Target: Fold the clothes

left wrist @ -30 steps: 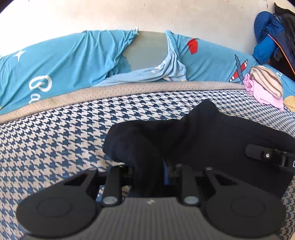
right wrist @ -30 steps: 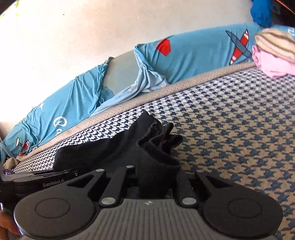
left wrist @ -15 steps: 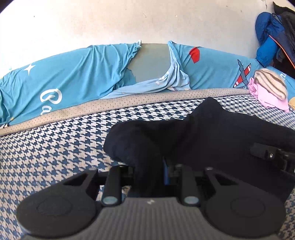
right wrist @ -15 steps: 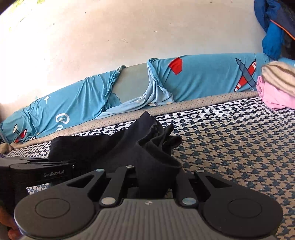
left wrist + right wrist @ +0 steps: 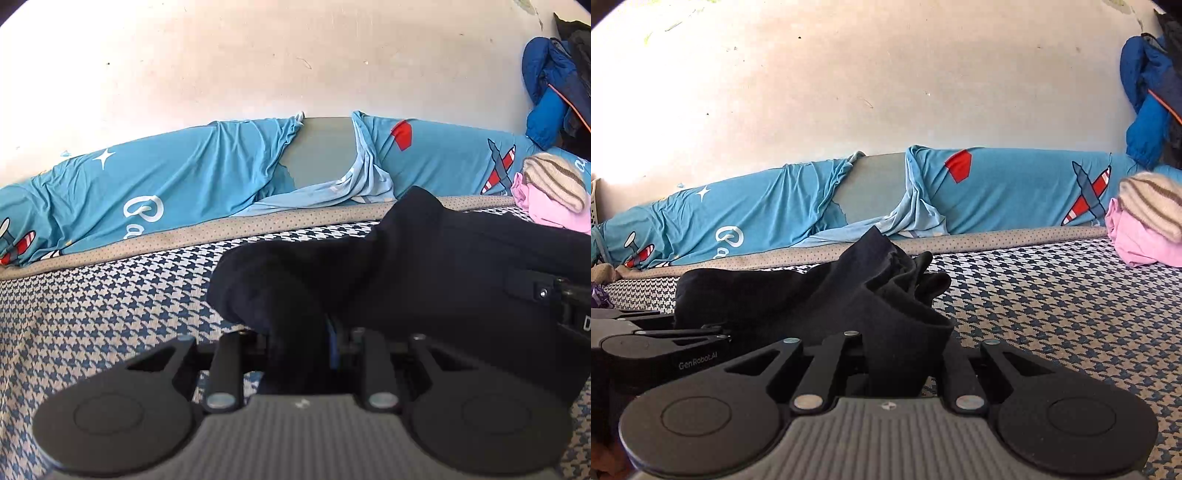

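Note:
A black garment [image 5: 424, 266] hangs bunched between both grippers, just above the houndstooth bedcover [image 5: 92, 314]. In the left wrist view my left gripper [image 5: 301, 332] is shut on one end of the cloth, which hides its fingertips. The right gripper's body [image 5: 554, 299] shows at the right edge, against the same cloth. In the right wrist view my right gripper [image 5: 905, 354] is shut on a folded edge of the black garment [image 5: 798, 295], which stretches left to the left gripper [image 5: 646, 347].
A blue sheet with plane prints [image 5: 166, 188] lies rolled along the white wall behind the bed. A pink and striped pile of clothes [image 5: 1145, 221] sits at the far right of the houndstooth cover [image 5: 1052, 302]. A blue jacket [image 5: 1145, 92] hangs in the right corner.
Both grippers have risen and tipped up with the black garment still held, so more wall shows. The right wrist view has rolled from tilted to level.

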### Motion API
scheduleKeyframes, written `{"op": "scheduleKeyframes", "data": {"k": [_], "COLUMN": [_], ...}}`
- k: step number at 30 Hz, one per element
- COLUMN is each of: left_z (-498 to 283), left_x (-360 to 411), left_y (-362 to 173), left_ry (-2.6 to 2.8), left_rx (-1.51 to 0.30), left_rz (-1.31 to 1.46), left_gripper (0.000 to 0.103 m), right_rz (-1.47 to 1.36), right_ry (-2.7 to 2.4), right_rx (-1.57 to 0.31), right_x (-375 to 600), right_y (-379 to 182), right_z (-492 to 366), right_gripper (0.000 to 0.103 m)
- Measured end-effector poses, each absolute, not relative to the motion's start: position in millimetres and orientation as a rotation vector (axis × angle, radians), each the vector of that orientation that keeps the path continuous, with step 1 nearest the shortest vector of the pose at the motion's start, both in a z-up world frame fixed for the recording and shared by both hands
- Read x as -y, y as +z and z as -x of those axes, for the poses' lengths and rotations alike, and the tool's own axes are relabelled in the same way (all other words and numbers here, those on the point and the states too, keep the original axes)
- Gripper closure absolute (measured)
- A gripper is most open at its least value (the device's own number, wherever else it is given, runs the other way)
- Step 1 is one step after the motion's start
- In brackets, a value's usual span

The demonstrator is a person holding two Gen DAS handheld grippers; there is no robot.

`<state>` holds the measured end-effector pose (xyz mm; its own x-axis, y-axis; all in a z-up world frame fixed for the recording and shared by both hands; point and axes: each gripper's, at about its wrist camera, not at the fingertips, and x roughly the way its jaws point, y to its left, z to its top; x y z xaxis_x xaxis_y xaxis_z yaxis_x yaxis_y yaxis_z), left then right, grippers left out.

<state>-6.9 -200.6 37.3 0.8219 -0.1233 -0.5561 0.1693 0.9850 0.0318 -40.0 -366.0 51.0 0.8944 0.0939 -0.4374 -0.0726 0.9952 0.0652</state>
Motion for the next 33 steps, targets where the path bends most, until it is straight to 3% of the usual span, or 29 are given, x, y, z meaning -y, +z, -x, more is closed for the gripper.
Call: {"op": "scheduleKeyframes", "data": {"k": [33], "left_z": [20.0], "left_x": [307.8], "left_y": [62.5], "left_ry": [-0.2], "left_rx": [-0.503], "left_rz": [-0.21], "left_gripper": [0.08], "right_rz": [-0.128], "right_ry": [-0.045], "right_rx": [-0.349], "right_x": [436.6], "right_y": [65.2], "right_z": [72.5], "right_gripper": [0.092]}}
